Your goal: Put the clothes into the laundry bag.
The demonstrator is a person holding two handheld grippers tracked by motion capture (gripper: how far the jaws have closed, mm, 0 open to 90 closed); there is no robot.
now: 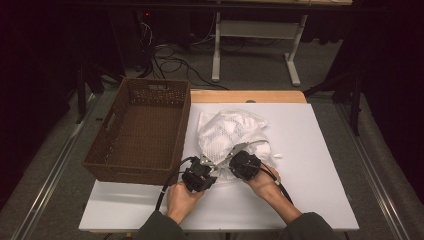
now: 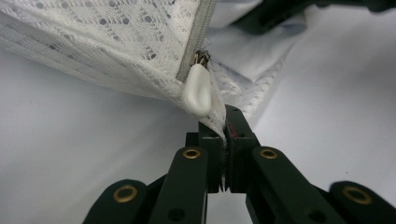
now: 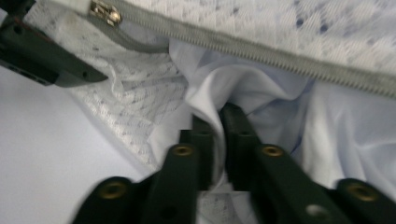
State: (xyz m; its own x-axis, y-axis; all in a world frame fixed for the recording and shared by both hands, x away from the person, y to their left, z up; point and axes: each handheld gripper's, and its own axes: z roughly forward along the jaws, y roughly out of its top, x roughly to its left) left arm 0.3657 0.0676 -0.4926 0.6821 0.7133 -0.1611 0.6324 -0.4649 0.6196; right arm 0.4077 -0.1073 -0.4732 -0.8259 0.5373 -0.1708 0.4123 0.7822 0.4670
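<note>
The mesh laundry bag (image 1: pixel 227 135) lies mid-table, just beside the wicker basket (image 1: pixel 140 127) at the left edge. Your left gripper (image 2: pixel 223 122) is clamped on the bag's edge by the zipper pull (image 2: pixel 197 90); hold it firm. Your right gripper (image 3: pixel 218 119) pinches the white garment (image 3: pixel 252 88); draw it out slowly.

A white honeycomb-patterned mesh bag (image 1: pixel 226 132) with a grey zipper (image 3: pixel 261 51) lies beside a brown woven basket (image 1: pixel 141 131).
</note>
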